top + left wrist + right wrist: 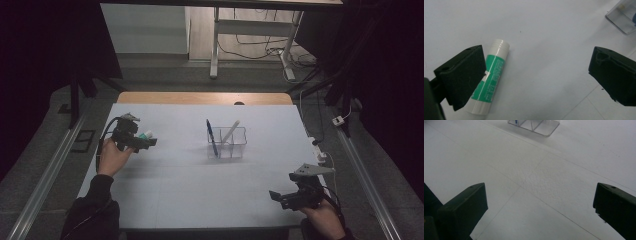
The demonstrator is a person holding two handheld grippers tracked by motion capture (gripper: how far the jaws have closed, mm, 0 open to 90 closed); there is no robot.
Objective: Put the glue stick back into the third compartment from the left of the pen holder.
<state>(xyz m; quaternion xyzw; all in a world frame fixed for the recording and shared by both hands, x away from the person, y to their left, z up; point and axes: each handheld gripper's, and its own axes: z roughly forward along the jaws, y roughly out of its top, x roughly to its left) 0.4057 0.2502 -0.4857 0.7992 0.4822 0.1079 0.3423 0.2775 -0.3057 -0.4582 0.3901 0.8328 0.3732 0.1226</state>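
A clear plastic organizer [227, 143] stands near the middle of the white table [200, 195], and everything else is placed from it. One blue pen [212, 137] leans in its left compartment and one white stick [230, 132] leans in the compartment next to it, tilted toward the far right. No object lies between the organizer and either tool.

Well to the left of the organizer, one glue stick [490, 77] with a green label and white cap lies flat on the table. The left gripper [142, 140] sits over it, held by the left hand [114, 156]. In the left gripper view its jaws are spread wide; the glue stick lies just inside the near jaw, which covers part of the label, and the other jaw stands well apart from it.

Toward the near right of the organizer, the right gripper [280, 196] hovers over bare table with its jaws likewise spread wide and nothing between them. The organizer's base [534, 125] shows at the top of the right gripper view.
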